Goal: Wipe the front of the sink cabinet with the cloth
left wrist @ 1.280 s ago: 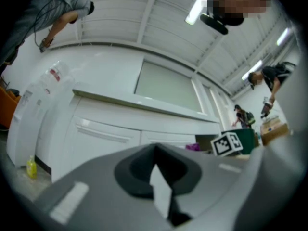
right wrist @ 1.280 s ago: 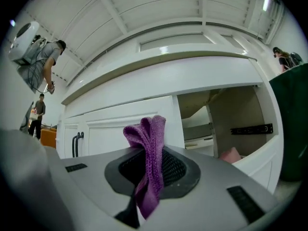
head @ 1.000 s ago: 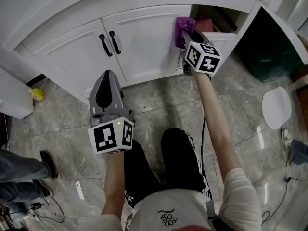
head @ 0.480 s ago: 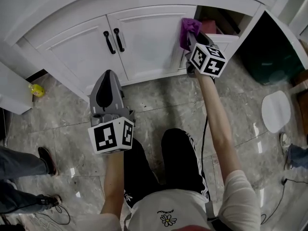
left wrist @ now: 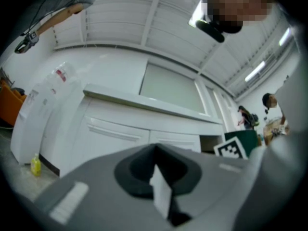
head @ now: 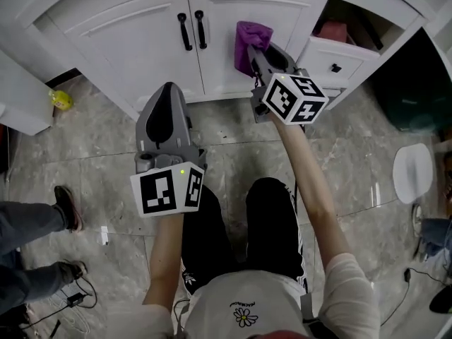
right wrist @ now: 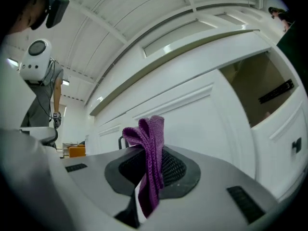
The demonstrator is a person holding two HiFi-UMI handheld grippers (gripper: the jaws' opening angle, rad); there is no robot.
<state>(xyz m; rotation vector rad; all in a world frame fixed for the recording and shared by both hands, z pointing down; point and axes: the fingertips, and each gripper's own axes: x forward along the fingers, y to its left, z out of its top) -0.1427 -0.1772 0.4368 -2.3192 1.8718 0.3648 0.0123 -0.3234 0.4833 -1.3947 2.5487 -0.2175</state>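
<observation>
Purple cloth, head view: the cloth (head: 251,37) stands bunched out of the right claw (head: 256,56), in front of the right door (head: 219,62) of the sink cabinet (head: 127,37) and just beside that door's dark handle (head: 202,28). Whether it touches the panel cannot be told.
Right claw, head view: clamped on the cloth's lower end and aimed at the cabinet front, with its marker cube (head: 294,97) on the person's side.
Left claw, head view: the left claw (head: 167,94) hangs low over the grey tiled floor (head: 92,168), near the cabinet's foot but apart from it.
Drawer, head view: the drawer (head: 326,58) at the cabinet's right end is pulled out. A red thing (head: 333,31) sits in the open space behind its front; what it is cannot be told.
Floor, head view: a yellow bottle (head: 61,99) stands at the cabinet's left end.
Left claw, left gripper view: the left claw (left wrist: 156,172) has its jaws together with nothing between them.
Cabinet, left gripper view: the white sink cabinet (left wrist: 110,134) rises ahead under the worktop (left wrist: 144,102), and the yellow bottle (left wrist: 36,164) stands at its lower left.
Right claw, right gripper view: the right claw (right wrist: 147,170) pinches the cloth (right wrist: 151,141), whose folded top rises above the jaws.
Cabinet, right gripper view: the right door (right wrist: 192,114) fills the middle, and the drawer (right wrist: 288,134) juts out at far right below a dark opening.
</observation>
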